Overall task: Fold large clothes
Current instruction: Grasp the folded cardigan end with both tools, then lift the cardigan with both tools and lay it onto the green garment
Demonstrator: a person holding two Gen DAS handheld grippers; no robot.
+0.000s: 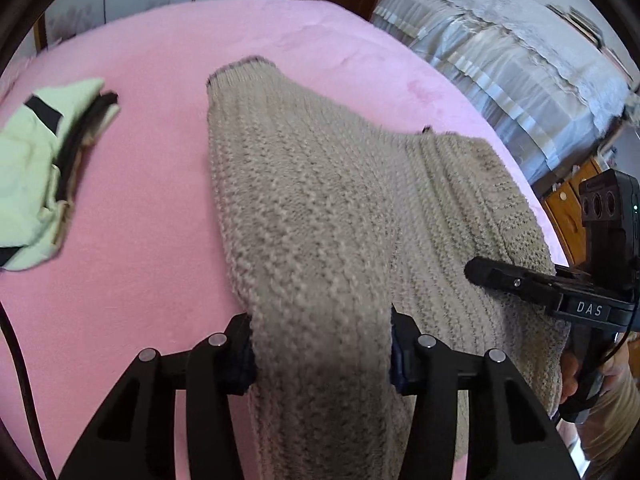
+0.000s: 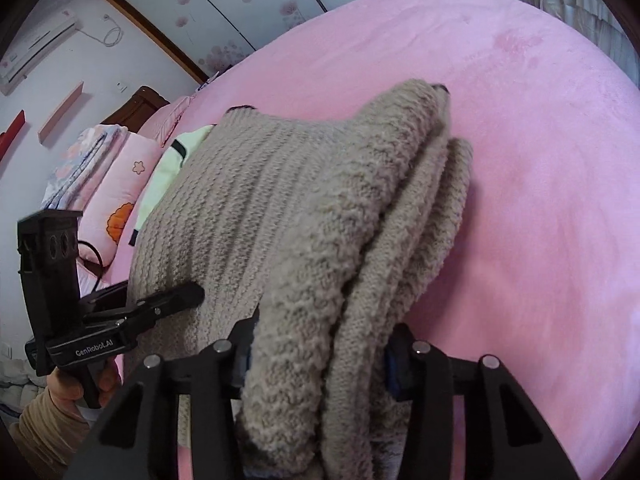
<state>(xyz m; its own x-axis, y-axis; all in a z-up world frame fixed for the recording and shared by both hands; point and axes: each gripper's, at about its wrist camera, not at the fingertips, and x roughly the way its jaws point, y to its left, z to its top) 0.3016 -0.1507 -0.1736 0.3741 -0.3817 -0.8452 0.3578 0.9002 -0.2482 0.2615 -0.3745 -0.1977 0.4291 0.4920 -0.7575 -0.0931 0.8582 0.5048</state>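
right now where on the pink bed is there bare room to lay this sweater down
Bare pink blanket lies beyond and on the right of the beige knitted sweater, up to the bed's far edge. A narrower bare strip separates the sweater from the pale green folded garment with black trim. The left side is crowded: that garment and, in the right wrist view, pink patterned bedding.

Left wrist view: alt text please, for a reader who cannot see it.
The left gripper is clamped on a thick beige knit sweater lying on a pink bedspread. The right gripper grips its right side; a folded pale green garment lies far left.
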